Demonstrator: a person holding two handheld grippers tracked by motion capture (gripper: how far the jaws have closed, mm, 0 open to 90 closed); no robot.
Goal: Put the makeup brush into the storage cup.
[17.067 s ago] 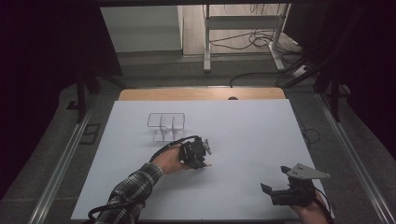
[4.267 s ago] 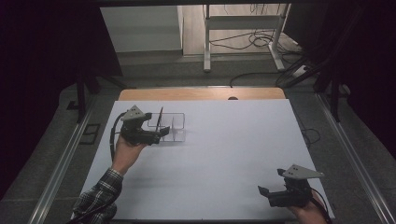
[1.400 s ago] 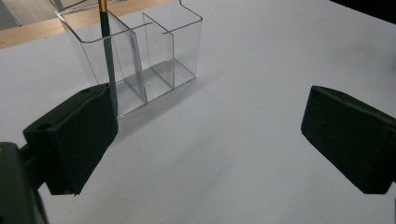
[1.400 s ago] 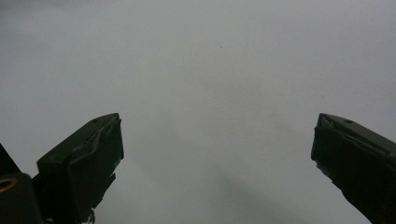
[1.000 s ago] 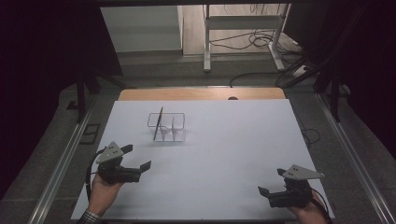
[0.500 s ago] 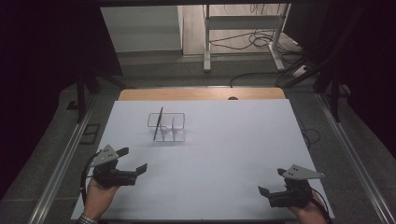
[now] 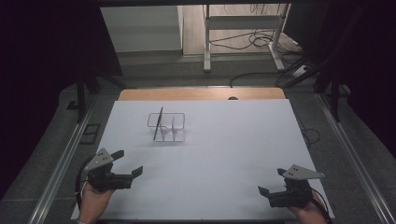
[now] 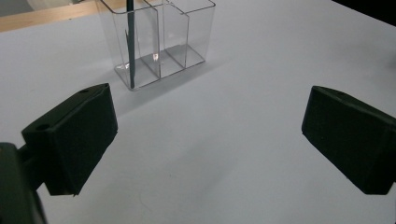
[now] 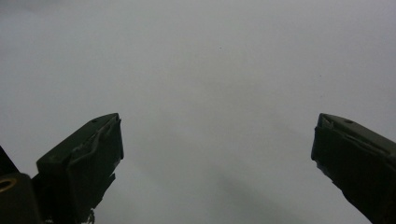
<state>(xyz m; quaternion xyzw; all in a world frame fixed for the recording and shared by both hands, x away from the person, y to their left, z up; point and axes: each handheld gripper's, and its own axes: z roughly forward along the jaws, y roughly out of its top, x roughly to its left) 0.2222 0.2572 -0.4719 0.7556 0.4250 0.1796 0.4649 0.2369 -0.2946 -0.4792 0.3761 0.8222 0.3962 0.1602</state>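
Note:
A clear plastic organiser [image 7: 168,127] with three compartments stands on the white table [image 7: 233,140], left of centre toward the back. A thin dark pen [image 7: 158,123] stands tilted in its left compartment. In the left gripper view the organiser [image 8: 159,39] and pen [image 8: 130,44] lie ahead, beyond the jaws. My left gripper [image 7: 128,164] rests near the front left corner, open and holding nothing; its own view shows the left gripper [image 8: 208,140] with jaws wide apart. My right gripper [image 7: 271,183] sits near the front right corner, also open, and the right gripper [image 9: 217,158] has bare table between its jaws.
A wooden strip [image 7: 201,94] runs along the table's far edge. Metal rails [image 7: 60,163] flank both sides. Behind the table stand a metal frame [image 7: 243,28] and cables [image 7: 252,42] on the floor.
My left gripper left the pen in the organiser and drew back to the front left corner, now settling slightly nearer the person. The right gripper has stayed put.

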